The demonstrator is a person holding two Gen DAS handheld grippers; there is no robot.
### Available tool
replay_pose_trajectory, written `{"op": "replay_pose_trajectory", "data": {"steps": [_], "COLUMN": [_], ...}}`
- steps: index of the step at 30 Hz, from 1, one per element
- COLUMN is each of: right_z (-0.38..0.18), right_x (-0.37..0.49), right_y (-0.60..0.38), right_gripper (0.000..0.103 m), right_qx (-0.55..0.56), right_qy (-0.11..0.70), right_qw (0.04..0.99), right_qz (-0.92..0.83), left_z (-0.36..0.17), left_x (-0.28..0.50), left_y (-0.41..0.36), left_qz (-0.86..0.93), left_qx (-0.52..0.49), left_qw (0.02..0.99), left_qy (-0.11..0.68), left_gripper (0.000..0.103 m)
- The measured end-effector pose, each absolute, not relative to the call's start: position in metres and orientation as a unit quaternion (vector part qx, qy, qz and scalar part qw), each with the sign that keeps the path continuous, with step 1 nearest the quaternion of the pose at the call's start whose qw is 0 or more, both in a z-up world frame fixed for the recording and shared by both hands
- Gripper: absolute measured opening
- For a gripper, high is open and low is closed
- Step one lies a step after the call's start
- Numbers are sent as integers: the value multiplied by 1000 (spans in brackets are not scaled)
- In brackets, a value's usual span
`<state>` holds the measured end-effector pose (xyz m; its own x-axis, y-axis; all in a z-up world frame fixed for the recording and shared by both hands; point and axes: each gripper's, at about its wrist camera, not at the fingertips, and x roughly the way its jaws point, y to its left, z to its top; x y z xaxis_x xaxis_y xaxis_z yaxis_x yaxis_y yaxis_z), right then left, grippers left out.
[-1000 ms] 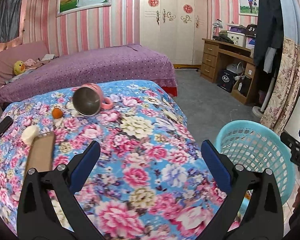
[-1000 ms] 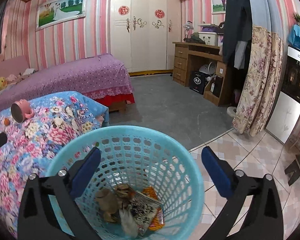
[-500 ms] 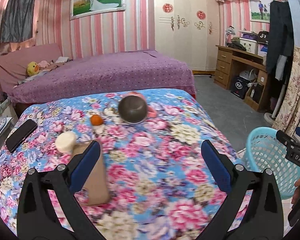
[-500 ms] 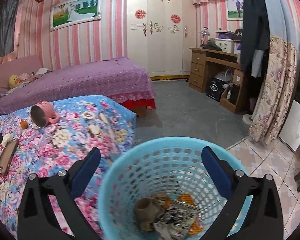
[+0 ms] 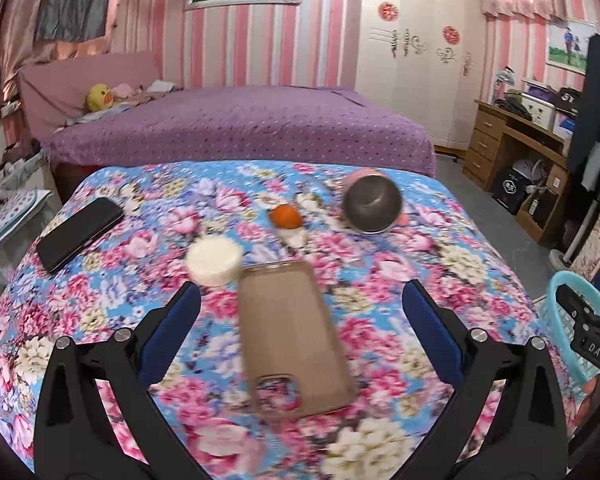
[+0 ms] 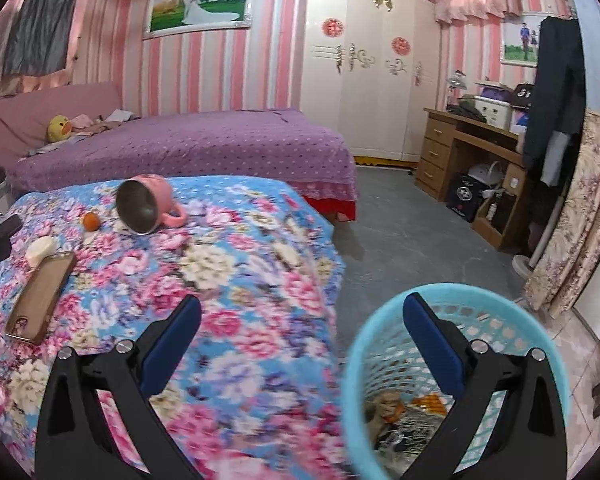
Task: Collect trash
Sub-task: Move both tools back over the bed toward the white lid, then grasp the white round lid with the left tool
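Blue basket: the plastic laundry-style basket (image 6: 456, 364) is the bin here, sitting on the floor just off the bed's corner. Some crumpled wrappers and an orange bit are already lying in the bottom, so I'd say we're partway through.
Step right now: looks like the hunt for the next piece of trash. Nothing is being carried by either side.
Left gripper: (image 5: 300, 316) spread wide, empty, hovering over the flowery bedspread (image 5: 440, 264) and touching nothing. A brownish phone case (image 5: 292, 336) lies right between its fingers in the view.
Right gripper: (image 6: 300, 326) also wide open and empty, hanging over the gap between the bed edge and the basket, one finger lined up over the basket rim.
Candidates on the bed: small orange thing (image 5: 286, 216), probably a fruit or peel, with a white scrap just below it; a round white lid-looking thing (image 5: 215, 256) beside the case; a tipped-over pink mug (image 5: 372, 202); a black phone (image 5: 80, 234) near the far-left edge.
Next move (my guess): the orange piece and white scrap look most like trash. Left side needs to reach past the case, come down over it, and close gently since it's small and could roll on soft fabric.
Hard to tell: whether the white round thing is rubbish or not.
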<state>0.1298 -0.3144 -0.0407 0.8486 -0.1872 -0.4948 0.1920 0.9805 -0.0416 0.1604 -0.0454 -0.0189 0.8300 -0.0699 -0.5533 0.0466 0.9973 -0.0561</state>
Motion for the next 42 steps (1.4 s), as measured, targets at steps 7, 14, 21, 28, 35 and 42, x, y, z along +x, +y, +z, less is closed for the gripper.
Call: {"op": "replay_pose_trajectory", "data": {"steps": [7, 14, 21, 28, 35, 42], "right_z": [-50, -53, -59, -59, -61, -64], "right_x": [146, 156, 165, 169, 175, 183], "right_y": [-289, -283, -282, -281, -278, -276], "right_gripper": [98, 99, 99, 99, 99, 99], "right_qx": [9, 21, 28, 30, 24, 23], "right_qy": [278, 284, 299, 307, 316, 327], "right_qw": [958, 955, 950, 947, 944, 941], "right_qz": [-78, -78, -89, -92, -89, -89], "left_z": [-29, -35, -42, -56, -78, -84], "left_x": [175, 191, 205, 221, 241, 267], "left_y": [-16, 6, 35, 59, 53, 52], "left_qz": [-4, 7, 29, 32, 30, 19], "left_qx": [-9, -31, -48, -64, -57, -70], "left_qw": [952, 947, 940, 926, 908, 903], "left_qy": [305, 320, 338, 371, 413, 424], "left_gripper": [97, 97, 97, 97, 89, 83]}}
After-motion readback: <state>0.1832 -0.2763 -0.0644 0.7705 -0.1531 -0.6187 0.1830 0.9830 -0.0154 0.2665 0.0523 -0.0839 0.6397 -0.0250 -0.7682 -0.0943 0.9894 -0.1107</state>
